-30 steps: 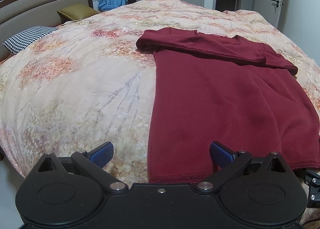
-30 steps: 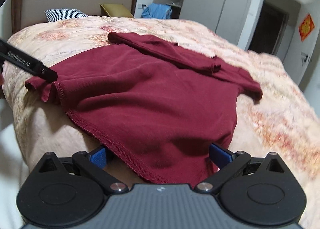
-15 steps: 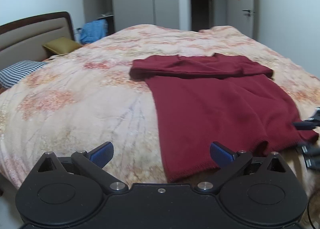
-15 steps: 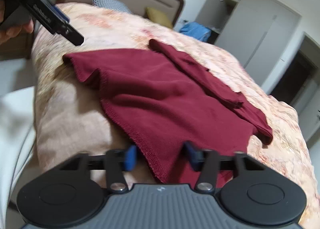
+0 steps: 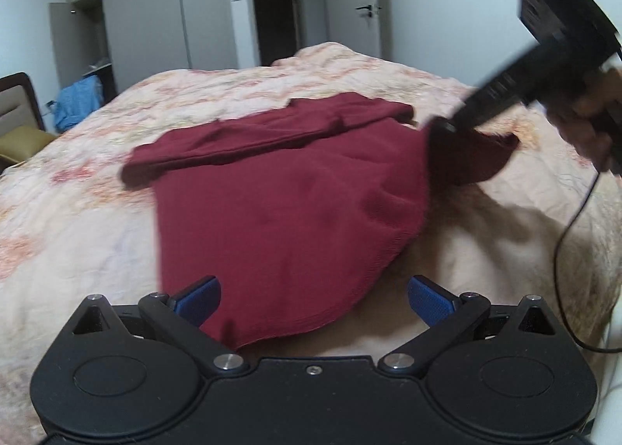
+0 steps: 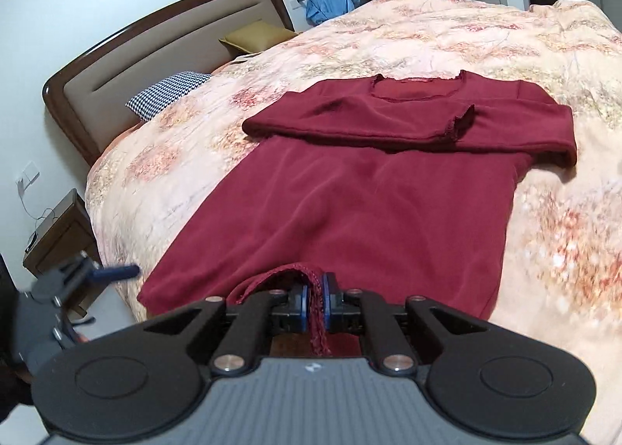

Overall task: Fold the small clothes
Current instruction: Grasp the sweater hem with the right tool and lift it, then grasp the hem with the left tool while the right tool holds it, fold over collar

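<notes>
Pinching the hem: a maroon knit top [image 6: 369, 188] is spread on the floral bed [image 6: 486, 37], bare quilt all around.
Right gripper [image 6: 315, 299] jaws are clamped on its stitched corner; left gripper [image 5: 313, 297] jaws are held apart over the near edge.

A dark red knit sweater [image 6: 373, 188] lies spread flat just ahead of the right hand-held gripper [image 6: 315, 303], neckline at the far end. Both sleeves are folded across the chest in a band. Its near hem corner is lifted and pinched between that hand-held gripper's blue pads [image 6: 301, 301], the fabric bunched there.
</notes>
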The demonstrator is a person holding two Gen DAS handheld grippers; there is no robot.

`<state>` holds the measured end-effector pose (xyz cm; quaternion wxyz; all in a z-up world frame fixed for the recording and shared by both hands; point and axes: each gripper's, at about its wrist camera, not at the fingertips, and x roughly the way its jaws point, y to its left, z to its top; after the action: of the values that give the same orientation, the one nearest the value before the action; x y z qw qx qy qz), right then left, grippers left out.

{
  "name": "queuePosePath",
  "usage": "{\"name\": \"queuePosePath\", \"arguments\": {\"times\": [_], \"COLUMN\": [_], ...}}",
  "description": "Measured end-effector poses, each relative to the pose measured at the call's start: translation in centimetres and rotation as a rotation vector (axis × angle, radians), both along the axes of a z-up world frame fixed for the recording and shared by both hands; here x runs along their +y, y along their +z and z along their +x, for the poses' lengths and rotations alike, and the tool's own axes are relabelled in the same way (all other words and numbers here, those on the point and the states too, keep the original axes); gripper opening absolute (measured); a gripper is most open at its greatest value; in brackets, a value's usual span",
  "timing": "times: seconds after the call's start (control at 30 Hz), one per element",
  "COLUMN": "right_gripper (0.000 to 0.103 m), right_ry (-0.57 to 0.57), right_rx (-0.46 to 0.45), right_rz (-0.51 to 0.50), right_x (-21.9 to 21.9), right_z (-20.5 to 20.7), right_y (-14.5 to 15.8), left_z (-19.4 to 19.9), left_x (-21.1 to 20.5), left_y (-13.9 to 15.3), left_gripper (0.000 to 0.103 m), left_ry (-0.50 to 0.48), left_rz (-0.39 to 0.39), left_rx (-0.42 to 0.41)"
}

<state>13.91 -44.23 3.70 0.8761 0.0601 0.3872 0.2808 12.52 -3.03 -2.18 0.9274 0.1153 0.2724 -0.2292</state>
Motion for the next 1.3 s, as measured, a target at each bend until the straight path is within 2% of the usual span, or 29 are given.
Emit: {"name": "queuePosePath", "arguments": {"times": [0.13, 0.23, 0.27, 0.37, 0.4, 0.5, 0.6, 0.63, 0.67, 0.73, 0.8, 0.83, 0.87, 0.9, 0.93, 1.1, 1.3], "right_gripper": [0.009, 0.009, 0.008, 0.008, 0.007, 0.007, 0.009, 0.011, 0.014, 0.034, 0.04, 0.039, 0.033, 0.016, 0.006, 0.005, 0.004], "right_ry": [0.01, 0.012, 0.01, 0.003, -0.001, -0.012, -0.013, -0.011, -0.004, 0.004, 0.029, 0.046, 0.059, 0.071, 0.076, 0.063, -0.005], "right_rx": [0.011, -0.011, -0.023, -0.082, -0.104, -0.16, -0.208, -0.22, -0.229, -0.255, -0.32, -0.354, -0.381, -0.398, -0.414, -0.478, -0.502], "right_rz": [0.011, 0.019, 0.024, 0.02, 0.012, -0.019, -0.114, -0.158, -0.2, -0.282, -0.376, -0.426, -0.467, -0.494, -0.511, -0.544, -0.515], "right_x": [-0.1, -0.1, -0.2, -0.6, -0.8, -1.3, -1.0, -0.7, -0.4, 0.1, 0.7, 1.1, 1.3, 1.5, 1.7, 1.8, -0.6], "right_z": [0.8, 0.6, 0.3, -0.8, -1.3, -3.1, -5.2, -5.7, -6.2, -7.3, -8.6, -9.3, -9.8, -10.3, -10.6, -12.3, -15.0], "right_y": [1.1, 1.7, 1.9, 2.4, 2.5, 1.9, 0.0, -0.9, -2.0, -3.7, -5.1, -5.7, -6.0, -6.1, -6.2, -4.7, -1.3], "left_z": [0.7, 1.3, 1.6, 2.1, 2.2, 2.0, 1.8, 1.8, 1.7, 1.6, 1.4, 1.3, 1.1, 0.7, 0.5, -1.5, -4.0], "left_x": [-2.3, -3.2, -3.1, -1.9, -1.2, 0.9, 2.1, 2.3, 2.5, 2.6, 2.8, 3.0, 3.1, 3.0, 2.9, 2.9, 3.5], "left_y": [-1.0, -1.6, -1.7, -1.7, -1.5, -1.2, -1.3, -1.3, -1.4, -1.5, -1.4, -1.3, -1.2, -1.1, -1.1, 0.2, 2.7], "left_gripper": [0.102, 0.09, 0.083, 0.045, 0.04, 0.04, 0.053, 0.052, 0.047, 0.036, 0.013, 0.007, 0.005, 0.004, 0.004, 0.003, 0.003], "left_ry": [-0.004, 0.028, 0.046, 0.094, 0.103, 0.131, 0.143, 0.14, 0.131, 0.107, 0.075, 0.061, 0.058, 0.058, 0.059, 0.074, 0.073], "left_rz": [0.039, 0.096, 0.114, 0.145, 0.143, 0.164, 0.241, 0.26, 0.277, 0.308, 0.32, 0.324, 0.331, 0.339, 0.35, 0.361, 0.301], "left_rx": [-0.02, -0.04, -0.043, -0.053, -0.053, -0.105, -0.157, -0.17, -0.179, -0.183, -0.173, -0.168, -0.17, -0.181, -0.197, -0.255, -0.289]}}
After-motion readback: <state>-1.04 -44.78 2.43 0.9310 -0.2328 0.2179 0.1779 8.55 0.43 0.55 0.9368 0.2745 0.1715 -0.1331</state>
